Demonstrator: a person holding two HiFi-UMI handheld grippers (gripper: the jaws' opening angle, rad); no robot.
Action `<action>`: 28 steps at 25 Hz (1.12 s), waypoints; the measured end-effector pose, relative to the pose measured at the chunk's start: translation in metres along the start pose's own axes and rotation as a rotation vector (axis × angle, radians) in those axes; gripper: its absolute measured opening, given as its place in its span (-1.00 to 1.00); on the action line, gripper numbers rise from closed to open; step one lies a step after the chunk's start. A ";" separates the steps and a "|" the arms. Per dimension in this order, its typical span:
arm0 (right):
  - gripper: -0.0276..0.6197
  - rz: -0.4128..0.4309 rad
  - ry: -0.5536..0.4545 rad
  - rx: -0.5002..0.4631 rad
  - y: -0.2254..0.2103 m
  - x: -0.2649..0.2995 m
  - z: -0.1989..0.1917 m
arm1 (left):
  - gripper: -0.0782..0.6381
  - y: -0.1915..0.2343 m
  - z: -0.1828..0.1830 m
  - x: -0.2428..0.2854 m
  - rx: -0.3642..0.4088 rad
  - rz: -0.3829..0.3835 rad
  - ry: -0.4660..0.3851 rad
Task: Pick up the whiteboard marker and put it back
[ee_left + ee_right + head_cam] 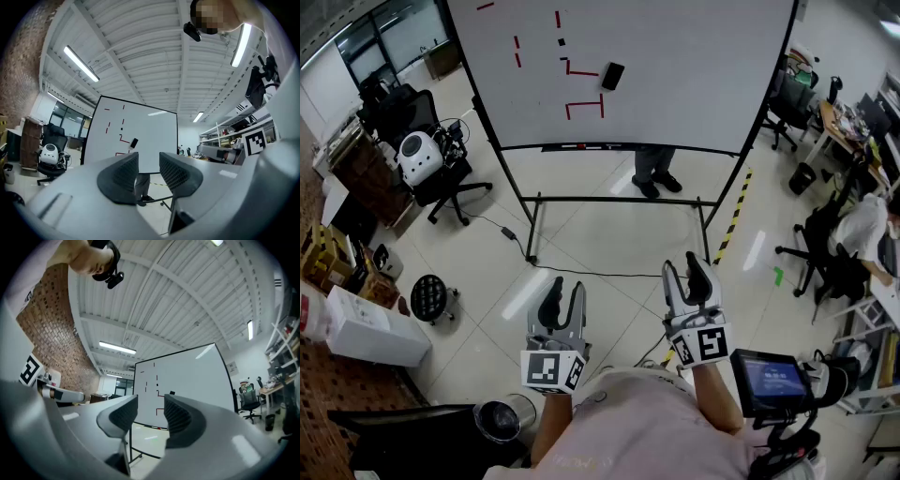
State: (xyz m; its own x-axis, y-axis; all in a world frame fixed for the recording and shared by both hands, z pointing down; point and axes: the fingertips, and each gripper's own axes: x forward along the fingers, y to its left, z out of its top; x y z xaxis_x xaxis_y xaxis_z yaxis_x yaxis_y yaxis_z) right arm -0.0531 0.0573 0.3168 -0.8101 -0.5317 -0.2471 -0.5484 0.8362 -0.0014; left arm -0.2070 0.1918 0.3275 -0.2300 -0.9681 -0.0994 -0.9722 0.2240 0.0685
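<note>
- The big white whiteboard on its black wheeled frame (694, 75) stands well ahead of both grippers. The whiteboard marker looks to be the small red-and-dark thing (579, 146) lying on the ledge along the board's bottom edge, though it is too small to be sure.
- The left grey two-jaw gripper (565, 292) is well short of the board, its jaws a narrow gap apart with nothing between them.
- The right grey two-jaw gripper (684, 272), just as far from the board, is parted a little wider and is also empty.
- Risks, as I judge them:
  - The marker is thin and could roll off the ledge if a pad nudges it.
  - The left gap may be too tight.
  - A push could shift the board (someone's legs (654, 173) show behind it).
- Count: two grippers, one board, one black eraser (612, 76) stuck on the board, one likely marker.
</note>
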 end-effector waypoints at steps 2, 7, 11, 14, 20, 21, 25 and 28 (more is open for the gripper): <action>-0.38 0.000 0.039 -0.016 0.006 0.010 -0.016 | -0.43 0.003 -0.004 0.005 -0.011 -0.007 0.000; -0.38 -0.006 0.073 -0.017 0.006 0.032 -0.032 | -0.43 0.019 -0.007 0.027 0.012 -0.008 0.012; -0.38 -0.005 0.083 -0.051 -0.015 0.070 -0.038 | -0.29 0.025 -0.014 0.089 0.039 -0.042 0.030; -0.38 0.010 0.079 -0.084 -0.039 0.115 -0.049 | -0.29 0.024 -0.018 0.158 0.065 -0.077 0.026; -0.38 0.053 0.042 -0.077 -0.109 0.233 -0.072 | -0.26 0.032 -0.023 0.329 0.123 -0.092 -0.001; -0.38 0.064 0.054 -0.067 -0.120 0.253 -0.077 | -0.22 0.034 -0.025 0.357 0.135 -0.088 0.006; -0.38 0.091 0.120 -0.062 -0.149 0.318 -0.092 | -0.17 0.053 -0.029 0.452 0.184 -0.055 0.041; -0.38 0.080 0.123 -0.041 -0.173 0.372 -0.100 | -0.11 0.077 -0.034 0.520 0.205 -0.035 0.061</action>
State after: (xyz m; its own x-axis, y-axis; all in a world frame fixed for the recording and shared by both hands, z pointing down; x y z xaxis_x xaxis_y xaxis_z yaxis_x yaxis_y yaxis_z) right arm -0.2806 -0.2983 0.3215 -0.8696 -0.4780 -0.1241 -0.4869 0.8718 0.0538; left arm -0.4001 -0.2981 0.3150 -0.1988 -0.9793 -0.0372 -0.9696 0.2020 -0.1383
